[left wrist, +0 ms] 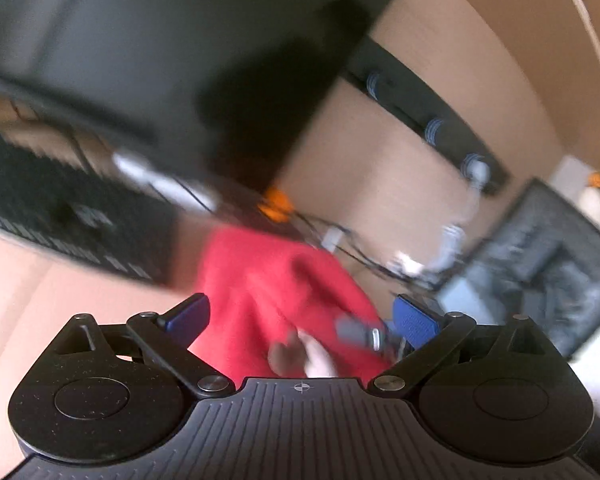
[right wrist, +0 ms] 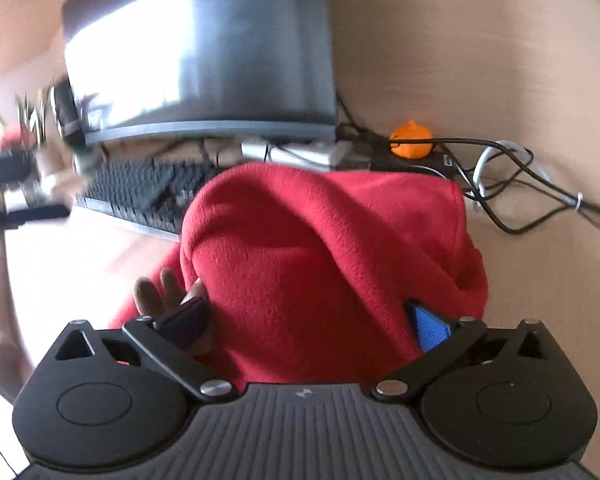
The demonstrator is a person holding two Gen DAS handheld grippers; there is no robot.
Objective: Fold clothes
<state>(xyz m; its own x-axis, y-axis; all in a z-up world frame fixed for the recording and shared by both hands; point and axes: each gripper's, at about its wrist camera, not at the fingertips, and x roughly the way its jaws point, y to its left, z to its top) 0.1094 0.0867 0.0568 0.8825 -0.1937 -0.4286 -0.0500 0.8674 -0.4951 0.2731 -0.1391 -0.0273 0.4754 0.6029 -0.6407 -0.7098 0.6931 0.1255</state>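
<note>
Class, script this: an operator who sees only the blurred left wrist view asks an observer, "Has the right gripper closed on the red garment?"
Observer: No. The right gripper is open, its fingers spread on either side of the bunched red fleece.
Operator: Is anything else close to that gripper?
Observer: Yes, a bare hand shows right beside one gripper finger, at the edge of the fleece.

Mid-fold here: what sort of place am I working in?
Probably a home or office computer desk: a monitor above a black keyboard, with tangled cables behind the red fleece garment.
</note>
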